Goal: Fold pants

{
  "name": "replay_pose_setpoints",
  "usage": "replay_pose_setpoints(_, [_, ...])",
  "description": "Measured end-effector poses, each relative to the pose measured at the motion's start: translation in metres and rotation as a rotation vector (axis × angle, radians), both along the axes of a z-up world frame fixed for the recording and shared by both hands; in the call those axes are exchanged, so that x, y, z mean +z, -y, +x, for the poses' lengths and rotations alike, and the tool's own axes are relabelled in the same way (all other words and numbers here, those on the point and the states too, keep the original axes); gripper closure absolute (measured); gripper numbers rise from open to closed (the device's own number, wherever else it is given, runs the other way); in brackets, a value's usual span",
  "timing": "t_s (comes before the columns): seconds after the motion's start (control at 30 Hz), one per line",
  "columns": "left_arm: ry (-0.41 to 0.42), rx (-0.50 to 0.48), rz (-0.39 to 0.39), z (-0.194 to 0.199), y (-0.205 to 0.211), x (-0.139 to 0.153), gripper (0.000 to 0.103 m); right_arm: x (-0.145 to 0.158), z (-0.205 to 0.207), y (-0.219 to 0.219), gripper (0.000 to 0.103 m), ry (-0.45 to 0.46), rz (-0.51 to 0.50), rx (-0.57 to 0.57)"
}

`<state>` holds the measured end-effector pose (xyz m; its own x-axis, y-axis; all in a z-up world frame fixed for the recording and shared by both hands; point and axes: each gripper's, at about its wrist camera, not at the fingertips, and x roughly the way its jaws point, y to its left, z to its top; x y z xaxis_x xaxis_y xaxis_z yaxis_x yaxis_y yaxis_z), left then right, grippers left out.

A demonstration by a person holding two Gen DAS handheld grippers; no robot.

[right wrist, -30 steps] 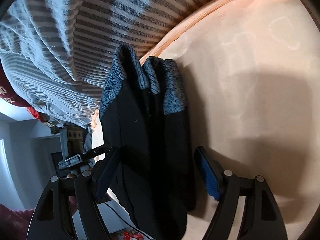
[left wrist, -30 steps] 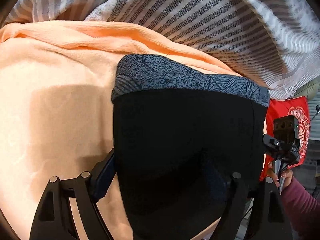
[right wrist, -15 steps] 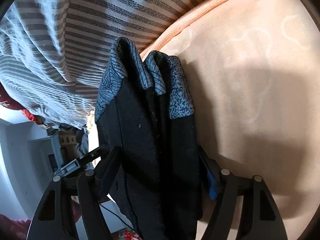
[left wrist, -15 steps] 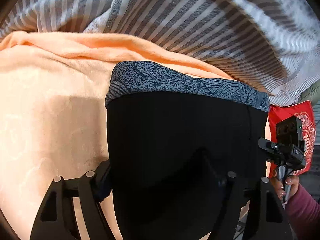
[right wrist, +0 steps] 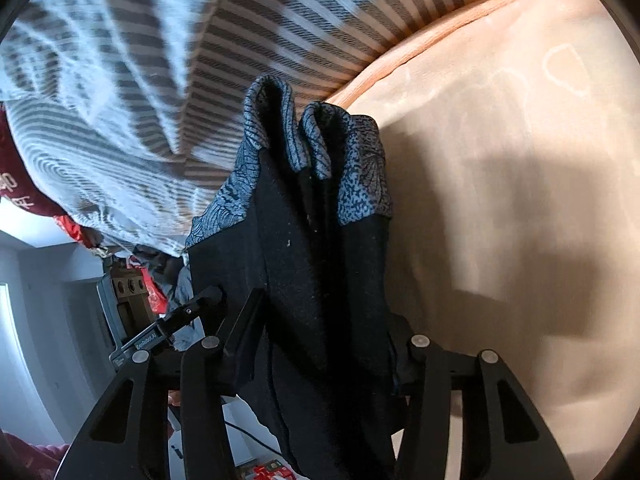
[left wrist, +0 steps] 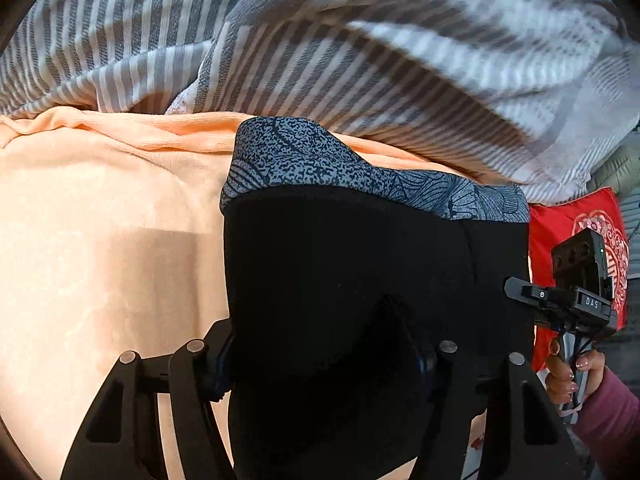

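The black pants [left wrist: 360,280] with a blue-grey patterned waistband [left wrist: 340,172] hang folded over the peach blanket [left wrist: 100,260]. My left gripper [left wrist: 320,364] is shut on the pants' lower edge; the cloth hides its fingertips. In the right wrist view the pants [right wrist: 320,280] show as a bunch of layers, waistband [right wrist: 320,148] at the far end. My right gripper [right wrist: 324,344] is shut on that bunch. The right gripper also shows in the left wrist view [left wrist: 568,300], at the pants' right side.
A grey and white striped blanket [left wrist: 360,60] lies rumpled beyond the peach blanket [right wrist: 520,200]. A red cushion [left wrist: 576,232] is at the right edge. The bed's edge and the room floor [right wrist: 48,320] show at the lower left of the right wrist view.
Both grippers have closed on the pants, which were between open jaws a second ago. The pants have come nearer to both cameras, and the waistband has shifted slightly.
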<state>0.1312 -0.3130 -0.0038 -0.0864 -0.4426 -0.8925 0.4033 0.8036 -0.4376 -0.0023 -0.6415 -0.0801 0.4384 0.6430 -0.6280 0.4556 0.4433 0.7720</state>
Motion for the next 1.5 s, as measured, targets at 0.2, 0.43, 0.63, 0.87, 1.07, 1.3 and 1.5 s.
replay_pose_setpoints(0.2, [0.012,0.022,0.004,-0.034,-0.012,0.027,0.037,0.020,-0.029,0.001,0.050,0.012,0.002,0.015])
replay_pose_setpoints(0.43, [-0.034,0.072,0.023,-0.074,-0.029,0.019,0.037,0.029,-0.064,-0.013,0.050,-0.004,-0.016,0.053])
replay_pose_setpoints(0.63, [-0.030,0.071,0.058,-0.089,-0.045,-0.007,0.037,0.012,-0.080,-0.029,0.050,-0.038,-0.060,0.052])
replay_pose_setpoints(0.87, [-0.004,0.098,0.073,-0.091,-0.055,-0.013,0.036,0.014,-0.084,-0.038,0.042,-0.071,-0.211,0.041])
replay_pose_setpoints(1.07, [0.100,0.101,0.149,-0.096,-0.056,0.014,0.036,0.040,-0.095,-0.045,0.041,-0.150,-0.452,0.073])
replay_pose_setpoints(1.3, [0.159,0.063,0.231,-0.116,-0.064,0.039,0.028,0.048,-0.118,-0.051,0.036,-0.277,-0.611,0.082])
replay_pose_setpoints(1.5, [0.156,0.008,0.286,-0.147,-0.067,0.041,0.024,0.061,-0.132,-0.056,0.035,-0.353,-0.630,0.051])
